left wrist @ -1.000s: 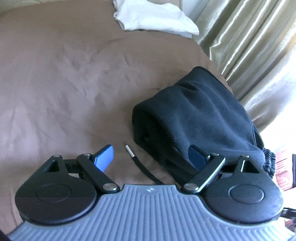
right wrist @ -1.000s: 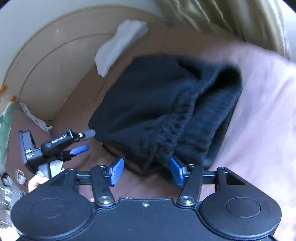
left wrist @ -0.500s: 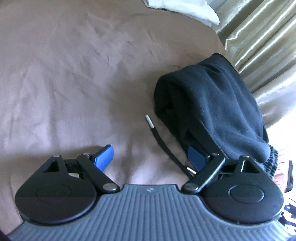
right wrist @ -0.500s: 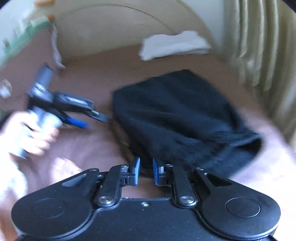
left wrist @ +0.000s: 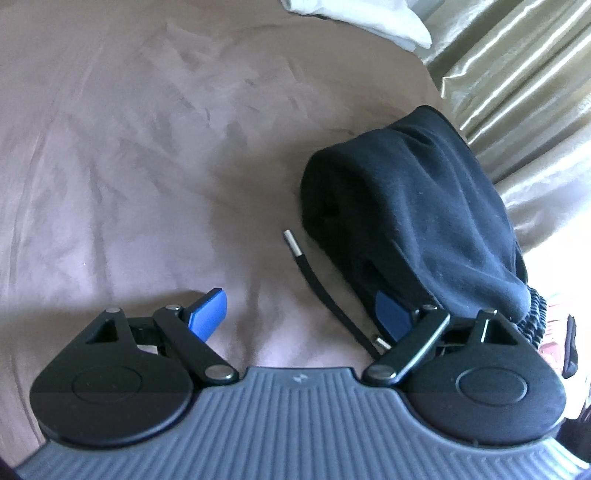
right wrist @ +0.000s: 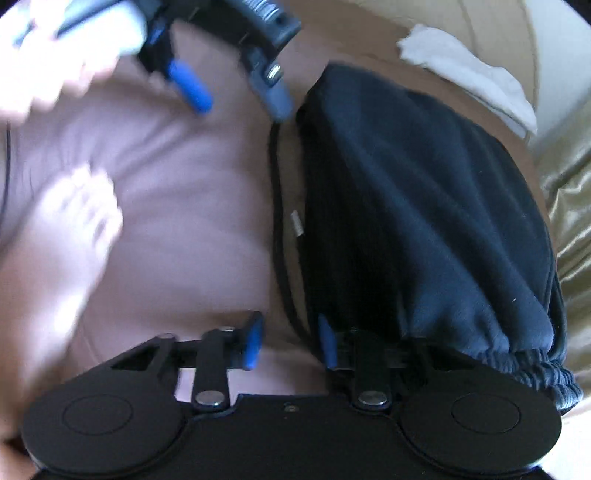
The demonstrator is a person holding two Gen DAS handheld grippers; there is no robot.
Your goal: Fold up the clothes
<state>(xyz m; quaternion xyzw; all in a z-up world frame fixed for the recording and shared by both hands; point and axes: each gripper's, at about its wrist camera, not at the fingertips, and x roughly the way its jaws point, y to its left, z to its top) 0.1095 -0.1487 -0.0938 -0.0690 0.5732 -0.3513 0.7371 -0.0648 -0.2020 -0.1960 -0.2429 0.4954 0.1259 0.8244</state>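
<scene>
Left wrist view: brown bedspread (left wrist: 147,155), one folded dark trousers (left wrist: 417,221) at right edge by gold curtain (left wrist: 517,92), one white cloth (left wrist: 369,18), one drawstring (left wrist: 321,288) with two metal tips. Left gripper (left wrist: 299,314) wide open, empty. Right wrist view only: elastic waistband (right wrist: 517,362), hand (right wrist: 55,55). Right gripper (right wrist: 290,343) part open, straddling drawstring, holding nothing.

The left wrist camera looked down from close above the bed (left wrist: 147,155), facing the far curtain (left wrist: 517,74), with the folded dark garment (left wrist: 424,206) at its right. The right wrist camera sat nearer that garment (right wrist: 424,206), over its elastic end. Both views shared the garment, its drawstring (left wrist: 321,288) and the white cloth (right wrist: 469,77).
</scene>
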